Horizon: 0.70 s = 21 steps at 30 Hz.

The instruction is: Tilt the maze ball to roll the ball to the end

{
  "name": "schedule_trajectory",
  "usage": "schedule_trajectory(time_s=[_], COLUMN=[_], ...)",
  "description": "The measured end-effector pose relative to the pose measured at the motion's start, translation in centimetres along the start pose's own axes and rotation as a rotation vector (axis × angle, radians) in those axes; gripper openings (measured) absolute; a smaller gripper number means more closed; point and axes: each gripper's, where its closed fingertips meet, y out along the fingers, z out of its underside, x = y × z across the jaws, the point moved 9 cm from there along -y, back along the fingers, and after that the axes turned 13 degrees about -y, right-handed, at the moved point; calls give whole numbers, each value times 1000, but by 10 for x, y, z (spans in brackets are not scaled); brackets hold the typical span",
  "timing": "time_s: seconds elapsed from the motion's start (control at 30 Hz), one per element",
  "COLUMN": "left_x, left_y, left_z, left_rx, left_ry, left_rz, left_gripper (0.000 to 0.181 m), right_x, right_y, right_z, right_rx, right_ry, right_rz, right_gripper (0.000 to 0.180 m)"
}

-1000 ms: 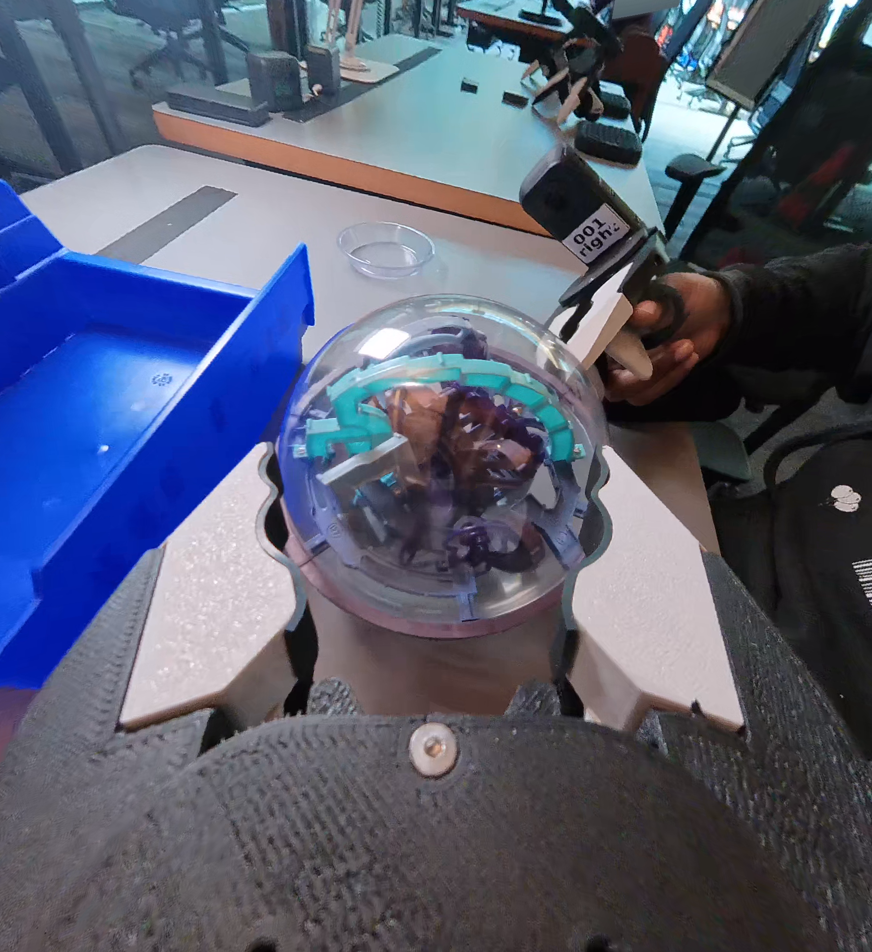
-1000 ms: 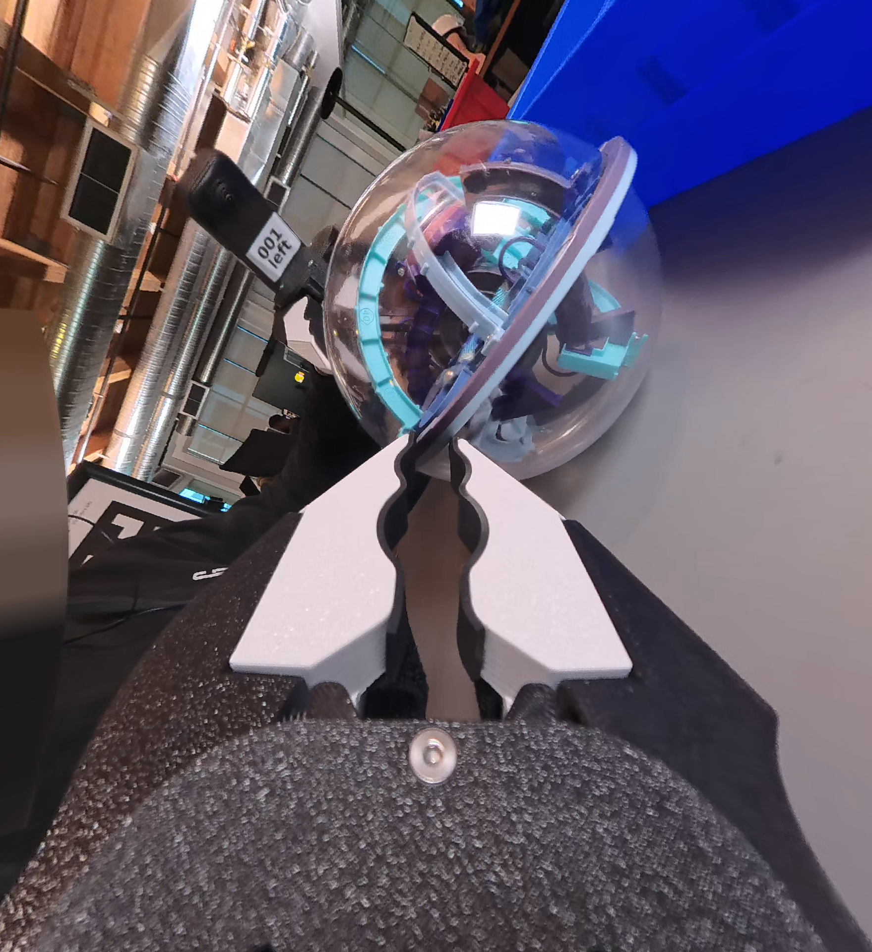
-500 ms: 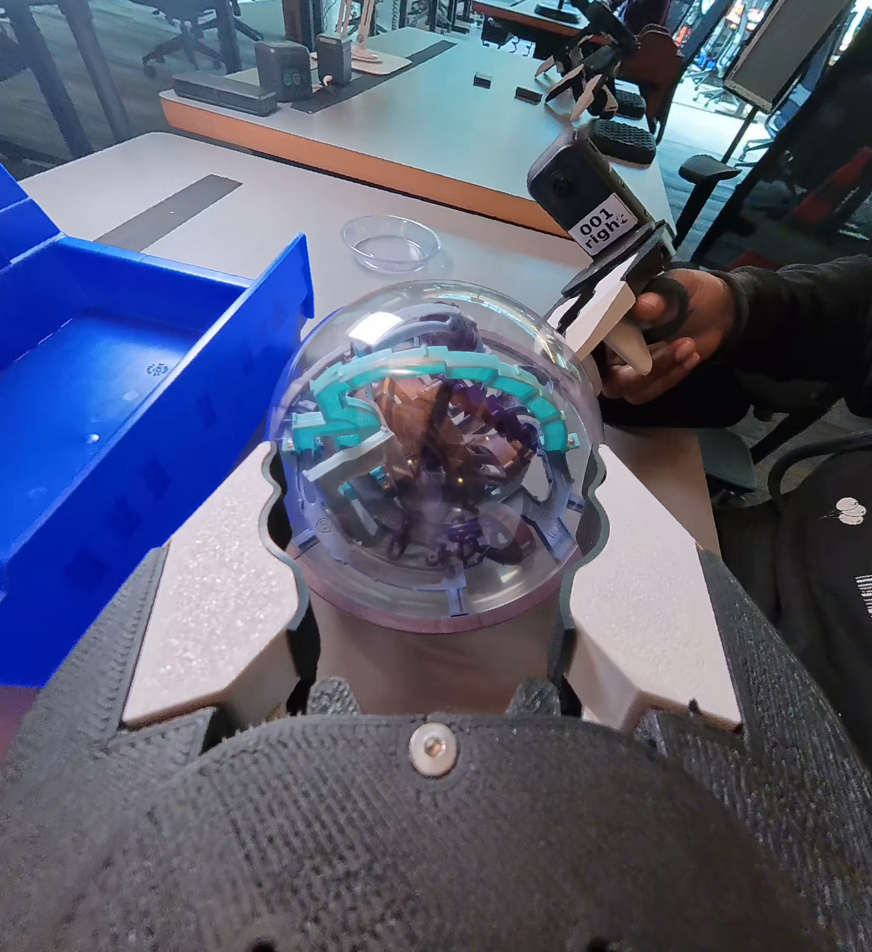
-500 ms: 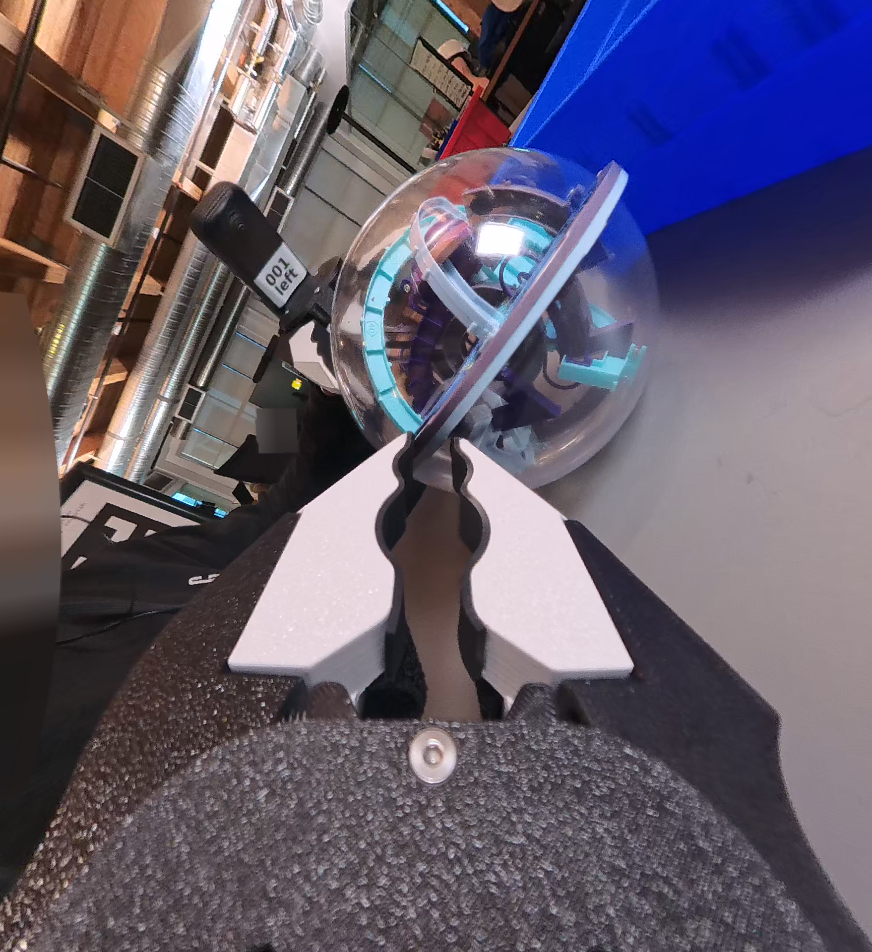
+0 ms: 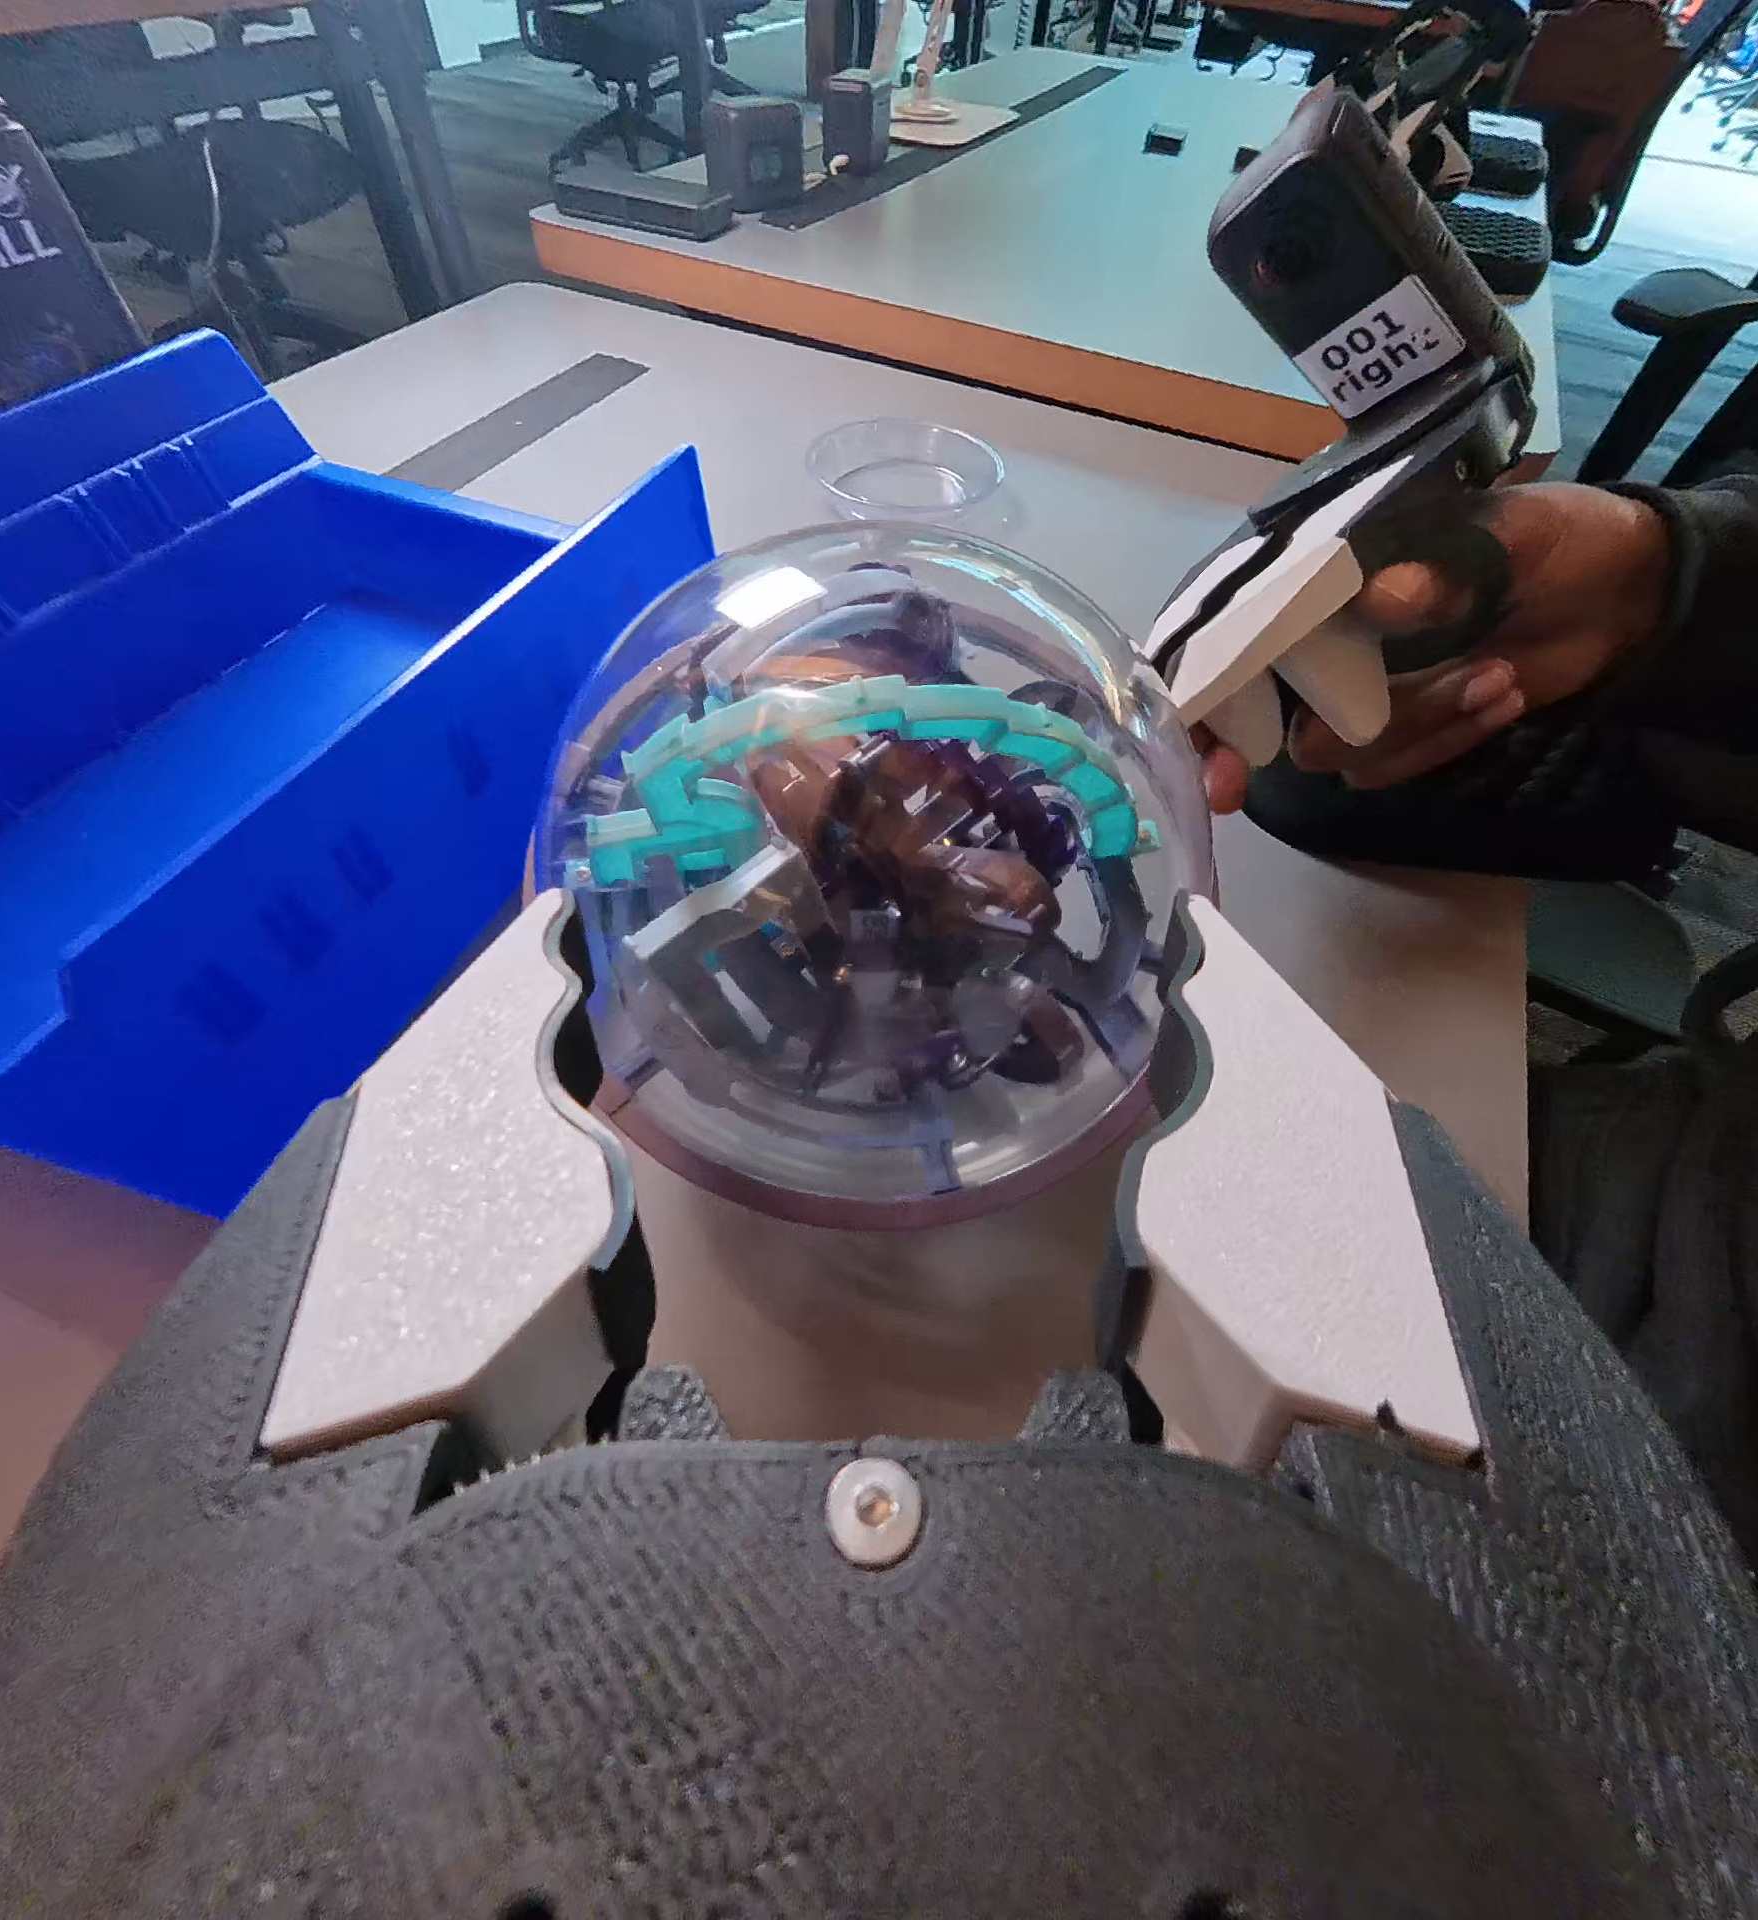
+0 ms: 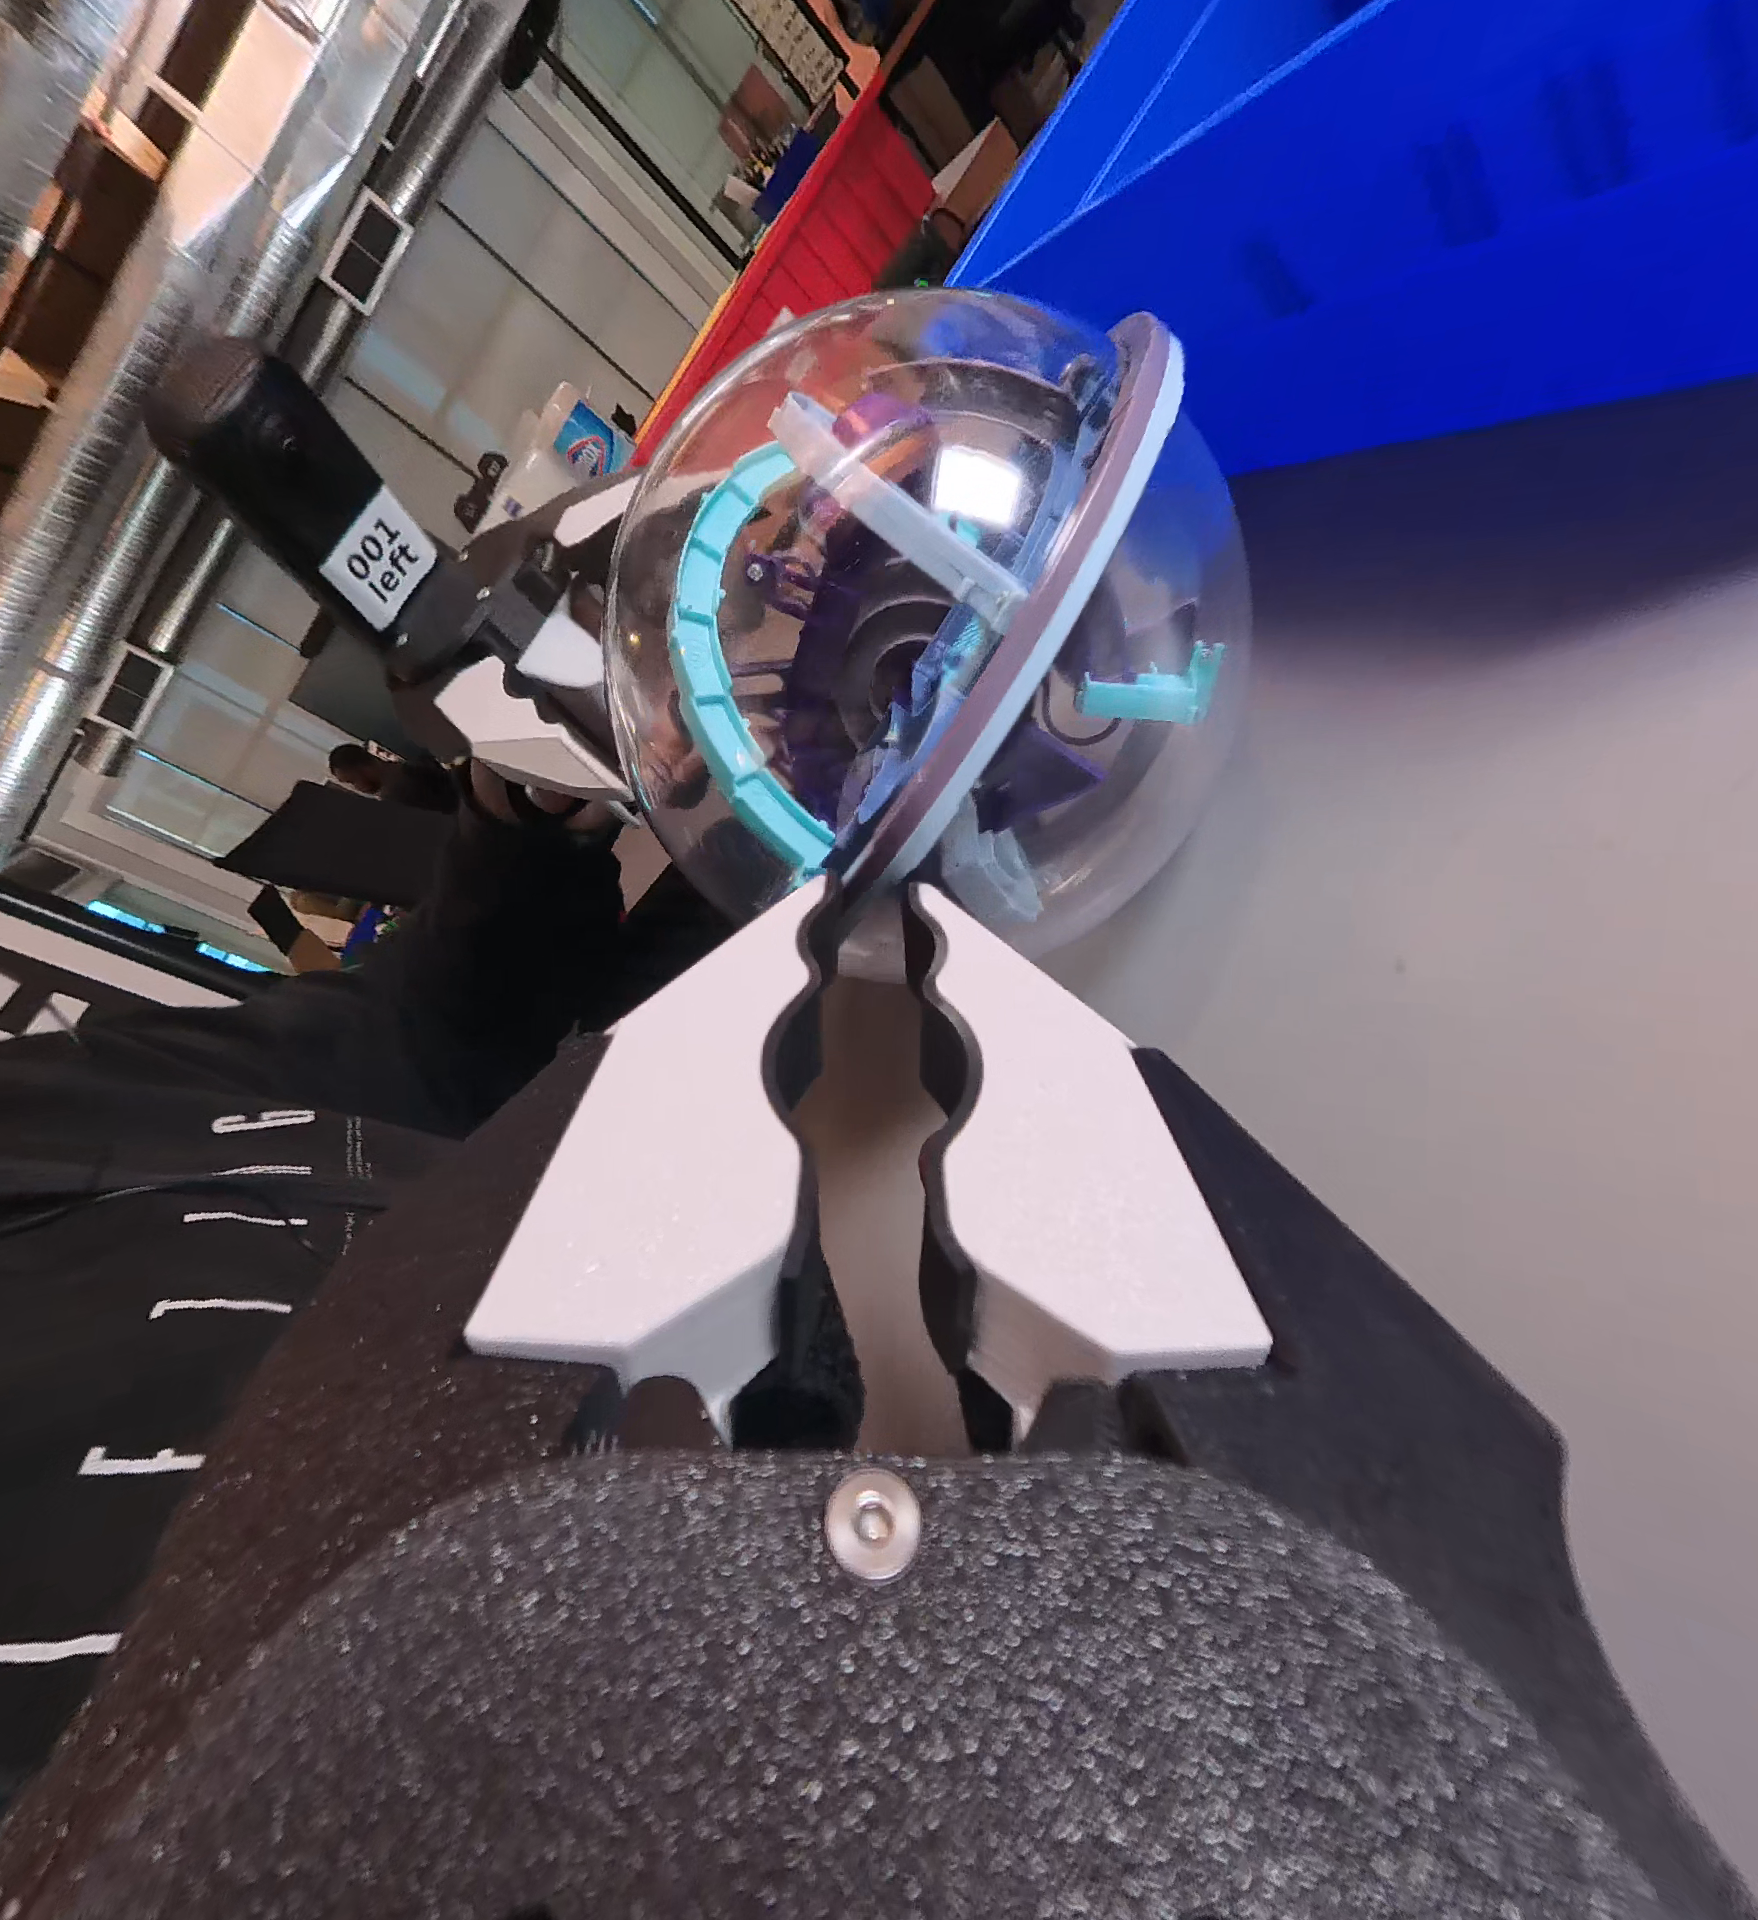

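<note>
We record: right gripper (image 6: 873, 896), fingertips nipping the equatorial rim of the clear maze ball (image 6: 916, 623); left gripper (image 6: 553, 665) against its far side; blue bin (image 6: 1529, 229) behind; grey table (image 6: 1477, 935) below.

place: office-lab | cues: desks (image 5: 1010, 270), office chairs (image 5: 1685, 343), ceiling ducts (image 6: 54, 582)

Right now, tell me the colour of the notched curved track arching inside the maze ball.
Teal track, clearest in the left wrist view.

Grey bench (image 5: 709, 374), 2nd orange-edged desk (image 5: 1010, 260) far, office chairs (image 5: 636, 62) behind, silver ducts (image 6: 54, 582) + windows (image 6: 501, 281) far left
</note>
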Motion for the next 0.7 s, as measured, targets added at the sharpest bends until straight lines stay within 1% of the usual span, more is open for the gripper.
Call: schedule_trajectory(time_s=[0.2, 0.3, 0.4, 0.43, 0.53, 0.6, 0.7], left_x=[0, 7, 27, 33, 44, 47, 47], left_y=[-12, -20, -28, -28, -20, -9, 3], left_z=[4, -1, -11, -13, -15, -14, -10], left_rx=[-9, -33, -83, -94, -63, -28, 29], left_ry=[-6, -32, -77, -63, 80, 107, 88], left_rz=[33, 102, 157, 170, 200, 241, 279], left_gripper=[96, 93, 105, 107, 118, 120, 115], right_x=[-8, -9, -11, -12, -15, -17, -16], right_y=[-4, -5, -4, -4, -2, -2, -5], right_z=[-6, -9, -12, -12, -16, -20, -21], right_rx=[-1, -3, 3, 6, 10, 2, 0], right_ry=[-3, -10, -21, -24, -36, -55, -103], right_rz=[33, 42, 53, 55, 63, 80, 112], right_gripper=[7, 6, 4, 4, 6, 9, 21])
